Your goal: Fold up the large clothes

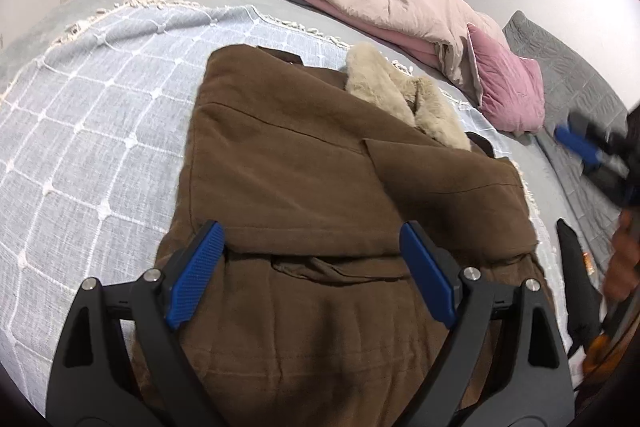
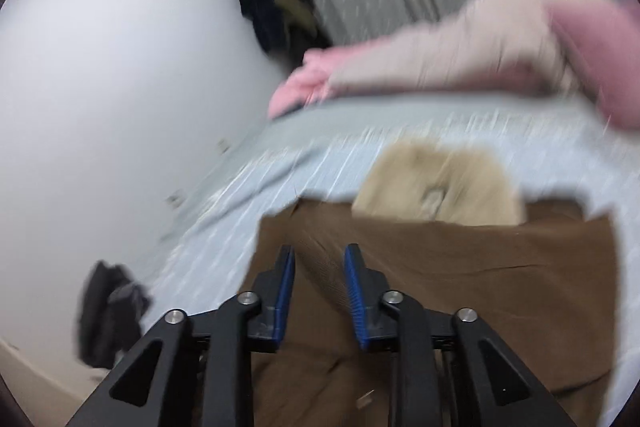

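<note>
With the left gripper [image 1: 312, 267] spread wide and the right gripper [image 2: 320, 291] slightly parted, both holding nothing, the folded brown coat [image 1: 320, 167] could spring open unpinned.

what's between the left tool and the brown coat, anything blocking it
Nothing visible. The left tool hangs open right over the near part of the brown coat, with only air between its fingers and the fabric. The fur collar lies at the coat's far end, out of the way.
</note>
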Demonstrator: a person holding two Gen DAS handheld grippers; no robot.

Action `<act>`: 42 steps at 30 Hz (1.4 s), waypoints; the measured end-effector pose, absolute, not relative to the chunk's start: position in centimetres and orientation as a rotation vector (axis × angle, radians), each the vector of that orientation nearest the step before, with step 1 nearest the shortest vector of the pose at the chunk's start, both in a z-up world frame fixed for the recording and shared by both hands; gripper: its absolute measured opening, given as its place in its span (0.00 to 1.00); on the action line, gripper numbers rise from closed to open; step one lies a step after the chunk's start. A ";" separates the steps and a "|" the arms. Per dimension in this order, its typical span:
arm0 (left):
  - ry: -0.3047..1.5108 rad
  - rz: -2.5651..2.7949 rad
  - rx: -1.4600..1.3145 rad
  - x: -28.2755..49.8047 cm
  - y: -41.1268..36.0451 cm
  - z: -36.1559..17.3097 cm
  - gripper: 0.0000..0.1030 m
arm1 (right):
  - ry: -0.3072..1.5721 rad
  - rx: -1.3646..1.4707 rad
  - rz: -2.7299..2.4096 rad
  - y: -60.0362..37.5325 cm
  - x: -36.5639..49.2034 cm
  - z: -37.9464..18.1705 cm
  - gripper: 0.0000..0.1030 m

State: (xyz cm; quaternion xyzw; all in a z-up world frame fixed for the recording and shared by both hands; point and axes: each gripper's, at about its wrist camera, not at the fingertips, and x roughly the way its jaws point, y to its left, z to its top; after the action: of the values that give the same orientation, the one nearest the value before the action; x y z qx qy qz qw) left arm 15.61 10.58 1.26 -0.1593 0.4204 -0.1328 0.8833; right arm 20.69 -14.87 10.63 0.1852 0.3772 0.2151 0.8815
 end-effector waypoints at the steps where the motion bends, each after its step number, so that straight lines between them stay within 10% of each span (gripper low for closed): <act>1: 0.875 -0.295 -0.340 15.7 10.4 1.4 0.87 | 0.777 0.413 0.430 -15.8 20.2 10.2 0.33; 13: 1.031 -0.468 -0.275 22.2 1.0 -1.4 0.67 | 0.755 0.457 -0.075 -34.0 14.1 5.0 0.49; 16: 1.060 -0.398 -0.187 24.0 -1.1 -3.3 0.45 | 0.807 0.425 -0.150 -36.7 12.7 3.7 0.49; 18: 1.016 -0.396 -0.181 24.1 -1.7 -2.9 0.12 | 0.804 0.403 -0.176 -38.2 11.3 3.3 0.49; 24: 0.723 -0.220 -0.033 22.5 -2.6 2.5 0.12 | 0.940 0.282 -0.191 -38.2 12.2 -1.0 0.49; 42: 0.924 -0.208 0.014 22.8 -0.9 -1.5 0.39 | 1.041 0.453 -0.358 -42.5 10.9 -2.6 0.56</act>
State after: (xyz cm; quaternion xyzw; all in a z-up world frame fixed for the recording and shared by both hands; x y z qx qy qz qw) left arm 22.78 -0.93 -1.45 0.0065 0.4450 -0.1003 0.8899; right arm 10.86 -42.49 -2.56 0.2135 0.4903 -0.1685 0.8280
